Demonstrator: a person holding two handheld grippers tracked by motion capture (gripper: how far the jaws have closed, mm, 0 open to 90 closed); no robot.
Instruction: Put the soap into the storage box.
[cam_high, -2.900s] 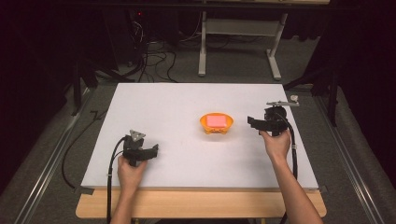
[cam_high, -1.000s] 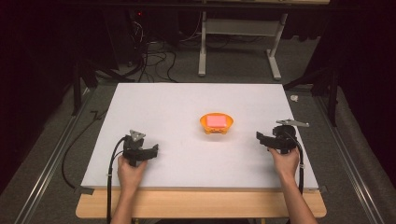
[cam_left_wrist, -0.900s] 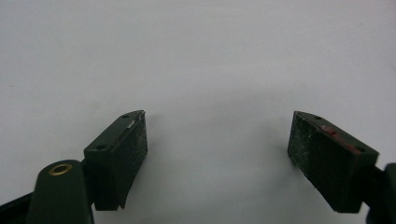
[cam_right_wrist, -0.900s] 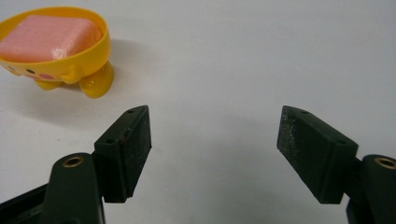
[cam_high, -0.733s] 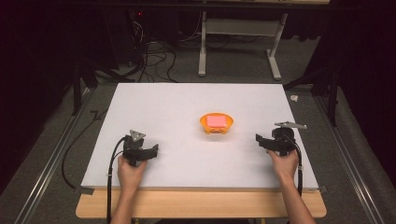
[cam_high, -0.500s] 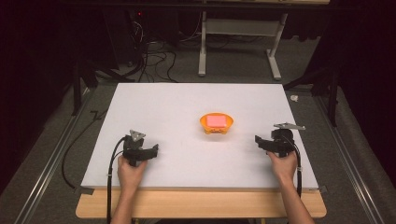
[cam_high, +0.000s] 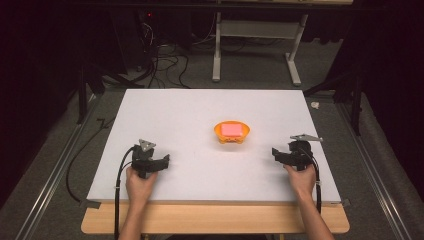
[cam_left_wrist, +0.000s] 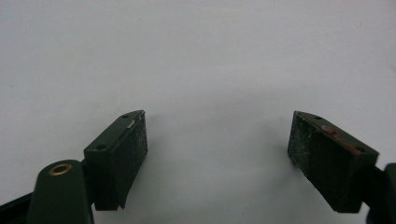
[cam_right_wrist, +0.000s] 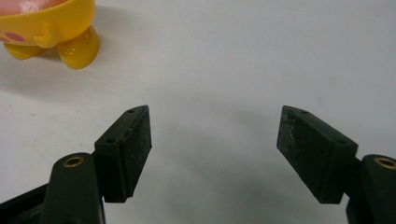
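Right gripper (cam_high: 278, 153) on white table (cam_high: 190, 120), jaws apart, dark room, grey floor (cam_high: 45, 165)

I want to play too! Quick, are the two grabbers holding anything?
Left gripper: open, holding nothing.
Right gripper: open, holding nothing; the orange bowl sits apart.

Right tongs (cam_high: 278, 155) drawn back from beside orange bowl (cam_high: 232, 133), now near table's right edge.

Left tongs (cam_left_wrist: 217, 154) gape empty over white table (cam_left_wrist: 210, 56).
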